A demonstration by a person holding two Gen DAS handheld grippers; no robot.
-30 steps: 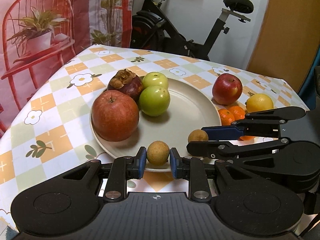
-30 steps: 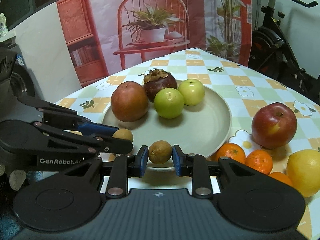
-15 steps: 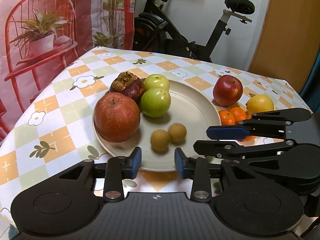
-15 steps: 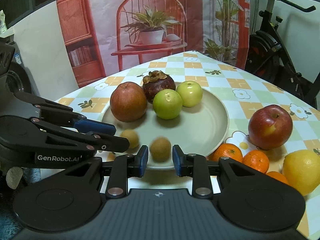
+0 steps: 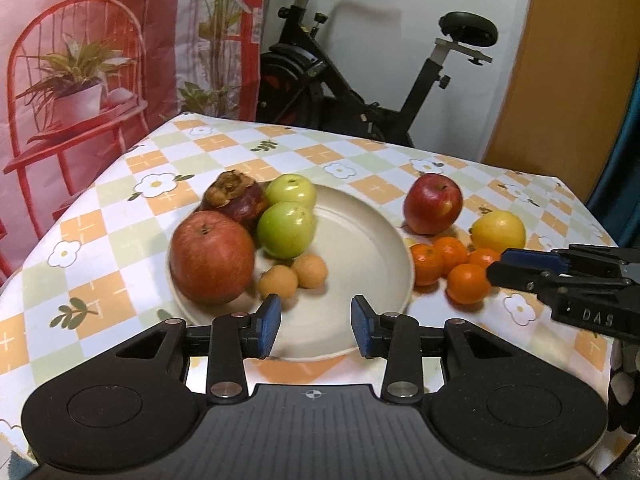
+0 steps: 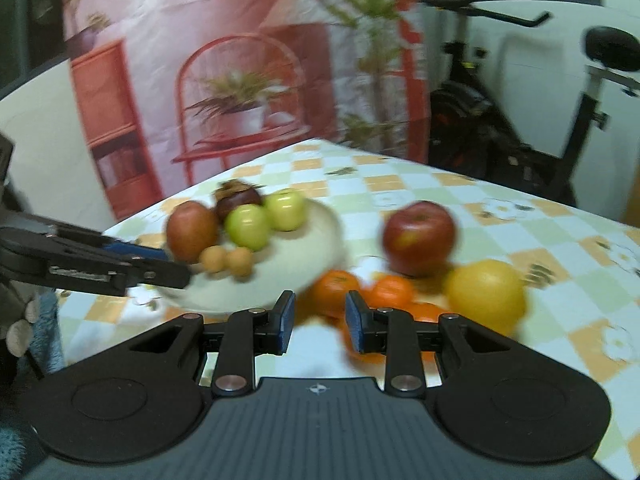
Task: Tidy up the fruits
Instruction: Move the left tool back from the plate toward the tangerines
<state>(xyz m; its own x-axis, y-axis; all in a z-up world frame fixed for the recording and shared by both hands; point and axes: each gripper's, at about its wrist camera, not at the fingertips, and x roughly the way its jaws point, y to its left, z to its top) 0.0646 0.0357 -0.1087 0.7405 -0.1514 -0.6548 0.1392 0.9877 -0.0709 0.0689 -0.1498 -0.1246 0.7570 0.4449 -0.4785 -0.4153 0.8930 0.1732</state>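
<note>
A cream plate (image 5: 372,240) lies just ahead of the left tongs (image 5: 314,326), whose jaws stand apart and empty. On it, beyond their left jaw: a big red apple (image 5: 212,258), a mangosteen (image 5: 238,200), two green fruits (image 5: 286,230) and two small brown fruits (image 5: 292,276). Still loose on the counter (image 5: 120,216) are a red apple (image 6: 418,236), a lemon (image 6: 486,296) and several mandarins (image 6: 336,292), just ahead of the right tongs (image 6: 318,322). Their jaws look nearly closed, gripping nothing. The sorting seems roughly half done.
</note>
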